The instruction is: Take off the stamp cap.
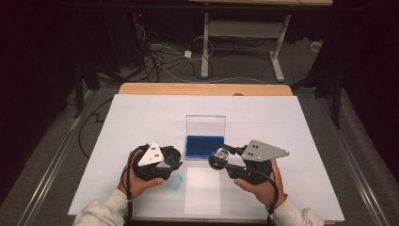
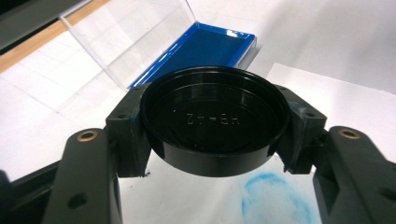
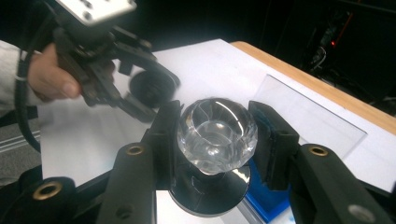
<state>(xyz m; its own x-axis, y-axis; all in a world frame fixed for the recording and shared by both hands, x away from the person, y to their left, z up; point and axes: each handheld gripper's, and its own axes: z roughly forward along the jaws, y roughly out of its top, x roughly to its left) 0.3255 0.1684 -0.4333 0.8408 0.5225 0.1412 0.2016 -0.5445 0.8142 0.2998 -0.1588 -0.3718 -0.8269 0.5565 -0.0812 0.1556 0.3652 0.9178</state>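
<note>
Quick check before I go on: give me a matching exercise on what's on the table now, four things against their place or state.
Things:
1. black cap
2. clear-knobbed stamp
3. blue ink pad
4. blue ring mark

Places or states:
A. printed on the white sheet
B. clamped in the right tongs
C. in an open clear case
D. clamped in the left tongs

Pairs: 1-D, 2-B, 3-C, 4-A
</note>
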